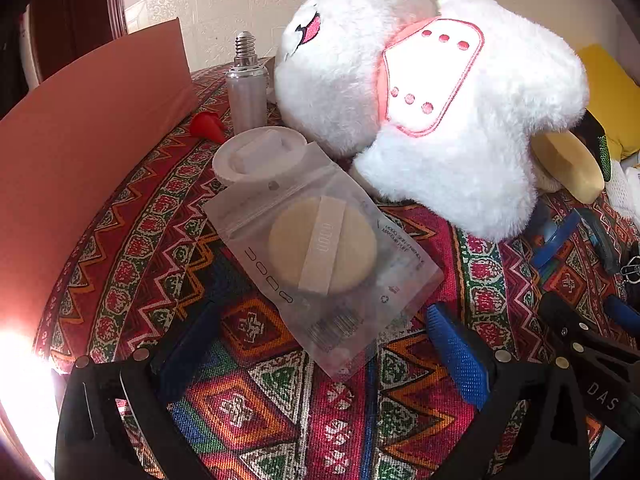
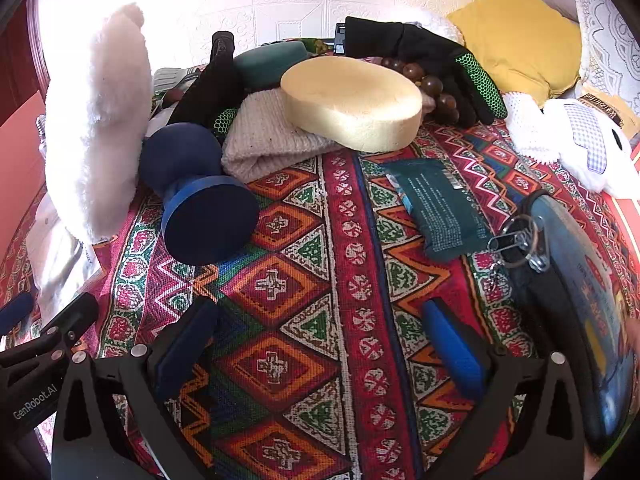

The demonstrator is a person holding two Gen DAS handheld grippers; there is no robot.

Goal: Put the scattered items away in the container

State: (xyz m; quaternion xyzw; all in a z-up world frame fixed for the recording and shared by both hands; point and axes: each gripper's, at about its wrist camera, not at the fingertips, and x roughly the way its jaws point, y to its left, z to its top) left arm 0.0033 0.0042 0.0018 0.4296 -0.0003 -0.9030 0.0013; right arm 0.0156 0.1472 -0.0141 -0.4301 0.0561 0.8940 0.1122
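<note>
My left gripper (image 1: pixel 320 344) is open and low over the patterned cloth, its fingers either side of the near end of a clear pouch holding a round makeup puff (image 1: pixel 320 248). Behind the pouch lie a white round lid (image 1: pixel 258 156), a silver bulb-like bottle (image 1: pixel 246 88), a red funnel (image 1: pixel 208 126) and a big white plush toy (image 1: pixel 420 92). A pink box wall (image 1: pixel 80 128) stands at the left. My right gripper (image 2: pixel 320 348) is open and empty over bare cloth. Ahead of it are a blue dumbbell (image 2: pixel 200 200), a yellow sponge (image 2: pixel 352 100) and a teal packet (image 2: pixel 436 208).
In the right wrist view a knitted cloth (image 2: pixel 268 140), black-green gloves (image 2: pixel 440 64), wooden beads (image 2: pixel 432 84), a yellow cushion (image 2: pixel 520 36) and a small white plush (image 2: pixel 588 144) crowd the back. A dark pouch with a key ring (image 2: pixel 560 272) lies at the right.
</note>
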